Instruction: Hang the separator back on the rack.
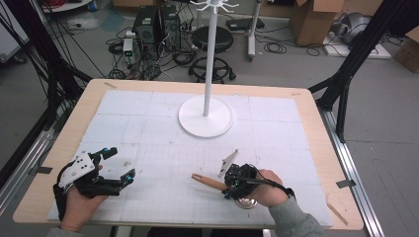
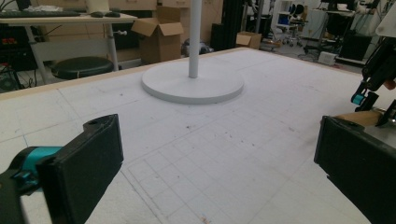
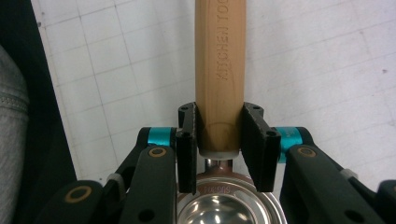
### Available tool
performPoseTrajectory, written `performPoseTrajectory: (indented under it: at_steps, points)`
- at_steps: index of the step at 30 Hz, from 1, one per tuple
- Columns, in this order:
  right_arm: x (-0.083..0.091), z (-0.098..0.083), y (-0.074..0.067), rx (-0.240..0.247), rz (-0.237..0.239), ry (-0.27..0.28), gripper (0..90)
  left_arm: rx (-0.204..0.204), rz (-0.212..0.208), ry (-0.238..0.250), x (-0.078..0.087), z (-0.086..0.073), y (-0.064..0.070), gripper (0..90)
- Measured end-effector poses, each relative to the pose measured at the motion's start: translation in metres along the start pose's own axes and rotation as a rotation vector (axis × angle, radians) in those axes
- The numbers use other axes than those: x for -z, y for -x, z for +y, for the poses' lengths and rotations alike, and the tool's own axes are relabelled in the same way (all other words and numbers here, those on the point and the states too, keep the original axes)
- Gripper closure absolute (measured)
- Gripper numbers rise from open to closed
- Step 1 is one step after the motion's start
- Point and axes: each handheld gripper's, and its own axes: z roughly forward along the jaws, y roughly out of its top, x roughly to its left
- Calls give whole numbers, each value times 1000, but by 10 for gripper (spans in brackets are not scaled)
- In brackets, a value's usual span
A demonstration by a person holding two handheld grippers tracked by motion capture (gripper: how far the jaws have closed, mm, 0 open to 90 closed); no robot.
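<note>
While the right gripper (image 3: 218, 140) points down at the white gridded mat (image 1: 148, 128), its two black jaws stand narrow and press on either side of the wooden handle (image 3: 219, 65) of a small kitchen scoop, close to the end where the wood meets a pale collar and a short metal neck. Stamped letters run along the wood, which reaches away from the jaws across the mat. Just beneath the jaws, on the camera's side, sits the shiny round steel bowl (image 3: 226, 207) of the scoop, its hollow facing the camera.

From the high view, the right gripper (image 1: 232, 190) sits near the front edge of the table (image 1: 316, 123), right of centre. The handle (image 1: 207, 181) sticks out of it to the left and slightly away from the person, and the steel bowl (image 1: 245, 202) shows just in front of the gripper, beside the hand (image 1: 269, 190) in its grey sleeve.

The left gripper (image 1: 121, 168) rests well apart on the left side of the mat, held in the other hand (image 1: 81, 202). Its jaws stand wide with nothing but bare mat between them, as the left gripper view also shows.

A white stand with a round flat base (image 1: 205, 116) and a thin upright pole (image 1: 211, 54) stands at the middle of the mat's far half, well beyond both grippers.
</note>
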Motion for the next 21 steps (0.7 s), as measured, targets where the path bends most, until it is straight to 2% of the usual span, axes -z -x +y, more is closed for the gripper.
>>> performPoseTrajectory:
  at_steps: [11,21]
  points:
    - [6,-4,2,-6,-13,24,692,-1,-4,-4,-1,0,0,18]
    - [15,-7,4,-9,-15,70,691,0,-4,-5,-1,0,0,18]
